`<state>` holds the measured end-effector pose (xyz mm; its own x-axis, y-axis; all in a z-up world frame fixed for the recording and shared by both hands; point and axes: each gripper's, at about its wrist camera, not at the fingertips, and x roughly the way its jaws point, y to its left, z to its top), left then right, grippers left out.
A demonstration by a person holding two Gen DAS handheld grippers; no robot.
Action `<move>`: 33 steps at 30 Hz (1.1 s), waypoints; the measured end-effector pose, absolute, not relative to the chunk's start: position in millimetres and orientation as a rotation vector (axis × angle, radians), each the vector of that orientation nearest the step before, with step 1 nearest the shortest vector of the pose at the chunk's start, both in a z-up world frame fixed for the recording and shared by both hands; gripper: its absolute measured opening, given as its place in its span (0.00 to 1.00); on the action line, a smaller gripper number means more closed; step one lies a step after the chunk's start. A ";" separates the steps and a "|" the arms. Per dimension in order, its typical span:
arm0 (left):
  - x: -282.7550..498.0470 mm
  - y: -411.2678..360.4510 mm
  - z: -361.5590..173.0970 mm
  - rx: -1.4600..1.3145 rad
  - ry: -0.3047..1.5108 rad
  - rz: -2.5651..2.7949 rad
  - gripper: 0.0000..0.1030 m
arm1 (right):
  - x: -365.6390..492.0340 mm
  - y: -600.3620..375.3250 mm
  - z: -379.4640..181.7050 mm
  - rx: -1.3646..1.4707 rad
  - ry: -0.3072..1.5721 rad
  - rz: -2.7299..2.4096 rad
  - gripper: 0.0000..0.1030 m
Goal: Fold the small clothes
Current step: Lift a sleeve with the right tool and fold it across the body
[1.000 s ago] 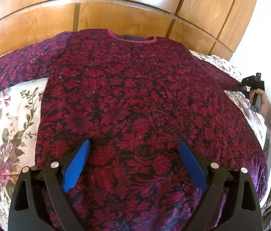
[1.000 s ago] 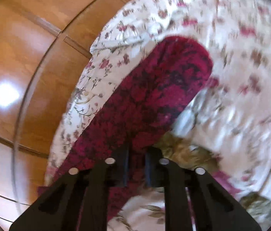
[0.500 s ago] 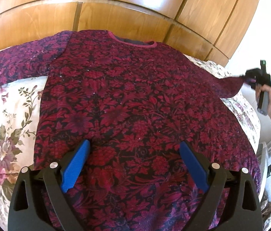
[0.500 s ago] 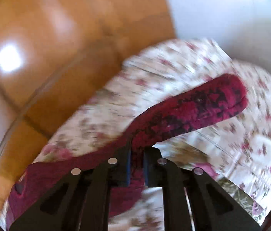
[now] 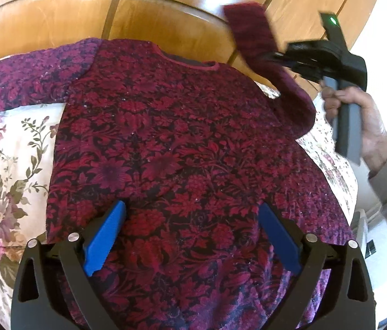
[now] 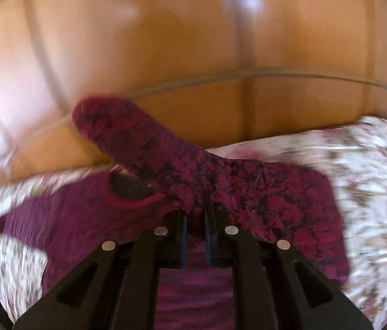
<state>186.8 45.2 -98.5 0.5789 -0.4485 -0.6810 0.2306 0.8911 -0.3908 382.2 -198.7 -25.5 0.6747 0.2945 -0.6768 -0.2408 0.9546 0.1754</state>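
A dark red floral sweater (image 5: 171,148) lies spread flat, front up, on a floral bedspread (image 5: 3,165), its neckline (image 5: 188,62) toward a wooden headboard (image 5: 56,19) at the far side.

The left gripper (image 5: 192,236) hangs low over the sweater's lower body with its 2 blue-padded fingers (image 5: 104,240) spread wide, nothing between them; whether the tips touch the fabric cannot be told. The garment's body runs forward from this gripper, and 1 sleeve (image 5: 25,79) lies stretched out to its far left on the bedspread.

Ahead and to the right of it, the right gripper (image 5: 278,57), held in the person's hand (image 5: 369,121), is raised above the bed. Its fingers are pinched together on the other sleeve (image 5: 262,52), whose cuff end stands up in front of the headboard.

In the right wrist view, which is blurred, that sleeve (image 6: 144,143) rises ahead and left from the closed fingers of the right gripper (image 6: 196,220), with the neckline (image 6: 135,192) just left of them.
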 end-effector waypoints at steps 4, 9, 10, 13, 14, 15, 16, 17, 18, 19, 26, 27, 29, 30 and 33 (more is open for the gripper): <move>192.9 54.9 -89.1 -0.345 0.900 -0.419 0.93 | 371.8 -135.2 -49.1 -0.049 0.818 0.399 0.12; 201.8 85.7 -73.7 -0.518 0.878 -0.404 0.93 | 355.8 -117.7 -54.3 -0.090 0.809 0.455 0.65; 206.0 91.9 -71.7 -0.548 0.875 -0.397 0.92 | 350.9 -121.5 -50.8 -0.075 0.802 0.465 0.66; 223.8 109.7 -67.2 -0.621 0.869 -0.368 0.90 | 330.8 -149.4 -40.4 -0.022 0.777 0.475 0.76; 232.1 114.3 -66.8 -0.643 0.875 -0.362 0.90 | 325.2 -161.4 -38.7 0.001 0.775 0.475 0.77; 241.4 117.9 -66.2 -0.662 0.877 -0.363 0.88 | 318.6 -174.5 -36.7 0.029 0.775 0.474 0.77; 249.6 119.8 -65.6 -0.670 0.878 -0.360 0.84 | 309.3 -192.8 -36.4 0.062 0.775 0.463 0.77; 258.2 120.8 -65.9 -0.674 0.884 -0.349 0.83 | 301.6 -208.5 -36.7 0.086 0.775 0.448 0.77; 270.7 121.8 -66.5 -0.682 0.895 -0.338 0.81 | 294.7 -223.4 -36.1 0.110 0.777 0.432 0.77; 280.9 121.2 -66.2 -0.690 0.901 -0.334 0.81 | 288.0 -241.0 -39.1 0.144 0.786 0.413 0.77; 343.5 98.4 -78.7 -0.663 0.956 -0.303 0.34 | 277.4 -332.0 -54.7 0.344 0.821 0.278 0.75; 349.8 92.7 -78.9 -0.629 0.963 -0.288 0.24 | 279.1 -338.6 -54.2 0.367 0.813 0.270 0.73; 353.6 89.3 -74.3 -0.595 0.944 -0.275 0.11 | 285.6 -343.7 -51.1 0.395 0.789 0.259 0.65; 353.6 91.4 -67.3 -0.594 0.917 -0.264 0.10 | 288.0 -344.5 -49.6 0.406 0.783 0.263 0.61; 348.2 104.1 -48.8 -0.598 0.851 -0.237 0.10 | 305.6 -332.1 -48.6 0.395 0.778 0.281 0.56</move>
